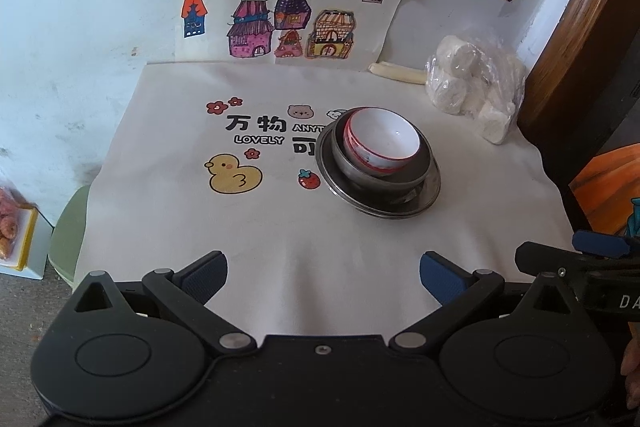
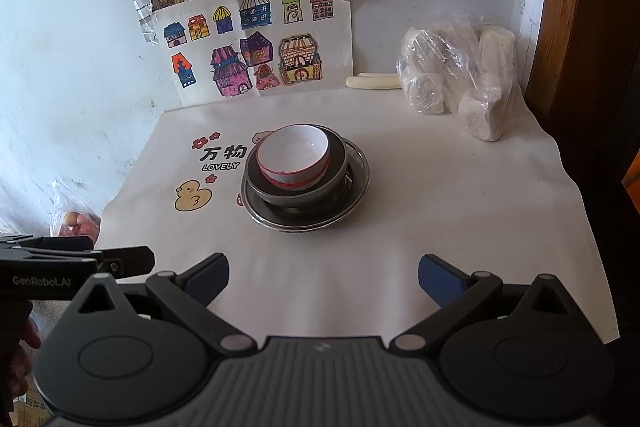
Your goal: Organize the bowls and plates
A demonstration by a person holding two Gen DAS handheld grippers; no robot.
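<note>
A white bowl with a red rim [image 1: 386, 139] [image 2: 294, 155] sits nested in a dark metal bowl [image 1: 360, 167] [image 2: 332, 179]. Both rest on a steel plate [image 1: 428, 193] [image 2: 358, 173] in the middle of a printed cloth. My left gripper [image 1: 323, 277] is open over the near edge of the cloth, well short of the stack. In the same way my right gripper [image 2: 323, 279] hangs open and holds nothing, with the stack ahead of it. Each gripper shows at the edge of the other's view.
A clear bag of white cakes [image 1: 476, 79] [image 2: 456, 75] stands at the back right beside a pale stick [image 1: 396, 73]. Drawings hang on the wall [image 1: 80, 27] behind. A wooden frame [image 1: 580, 7] borders the right. A packet of snacks [image 1: 12, 227] lies low left.
</note>
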